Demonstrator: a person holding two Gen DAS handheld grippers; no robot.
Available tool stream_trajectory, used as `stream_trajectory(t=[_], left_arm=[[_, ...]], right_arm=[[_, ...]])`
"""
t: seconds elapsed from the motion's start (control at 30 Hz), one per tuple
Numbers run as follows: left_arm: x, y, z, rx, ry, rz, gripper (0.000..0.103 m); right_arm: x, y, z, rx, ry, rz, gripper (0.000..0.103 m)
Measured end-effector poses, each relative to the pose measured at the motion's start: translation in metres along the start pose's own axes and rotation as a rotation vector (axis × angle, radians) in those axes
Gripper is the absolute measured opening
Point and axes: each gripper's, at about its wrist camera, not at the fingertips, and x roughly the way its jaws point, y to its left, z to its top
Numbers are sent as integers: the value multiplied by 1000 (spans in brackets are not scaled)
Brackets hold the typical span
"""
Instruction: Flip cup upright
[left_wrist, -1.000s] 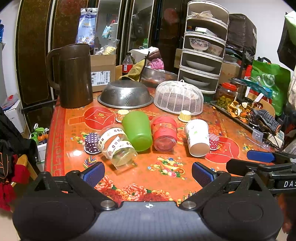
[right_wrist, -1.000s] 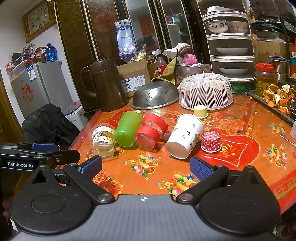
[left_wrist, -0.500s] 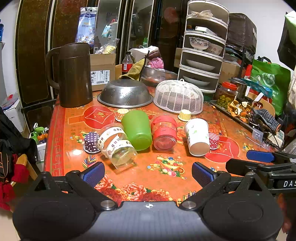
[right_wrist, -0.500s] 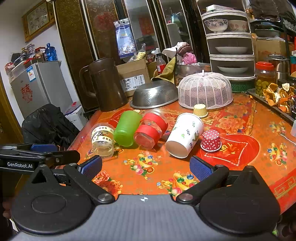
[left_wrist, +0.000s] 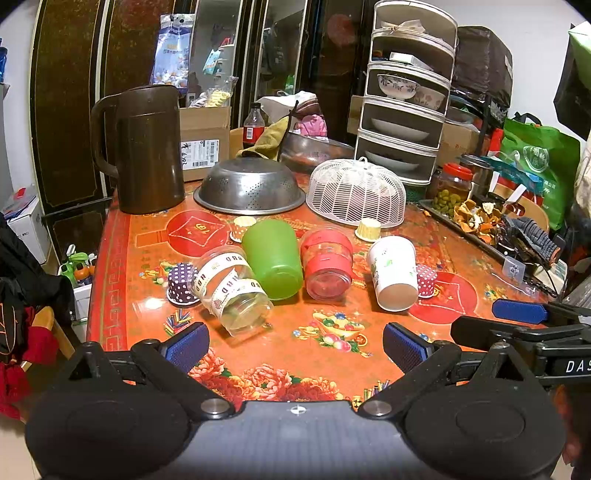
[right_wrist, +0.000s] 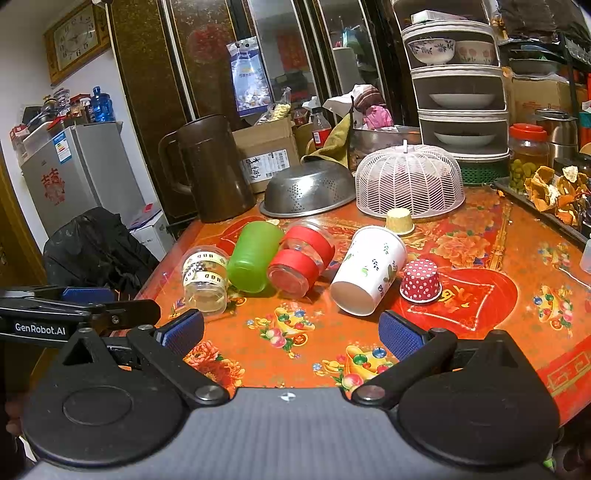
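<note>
A: Cluttered kitchen, red-orange floral table filling mid-frame in both views. Tiered dish rack upper right, brown pitcher upper left.

B: Next biggest?

A: Steel colander upside down at centre top of the table, white mesh food cover just right of it.

B: Cups?

A: Four on their sides in a row mid-frame, mouths toward the cameras. Left to right: clear cup with lettered bands, green cup touching it, red-banded clear cup, white paper cup.

B: Small stuff?

A: Purple dotted cupcake liner against the clear cup's left side, red dotted liner just right of the paper cup. Two yellow liners further back.

B: Grippers?

A: Left gripper at frame bottom, blue pads spread wide, holding nothing, short of the cups. Right gripper same: spread wide, nothing between the pads, paper cup just ahead.
</note>
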Motion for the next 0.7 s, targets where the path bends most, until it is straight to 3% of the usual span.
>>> stream_trajectory(t=[0.7], left_arm=[[12,-3,13,25,16,22,101]], right_arm=[[3,-9,-3,20,6,12,102]])
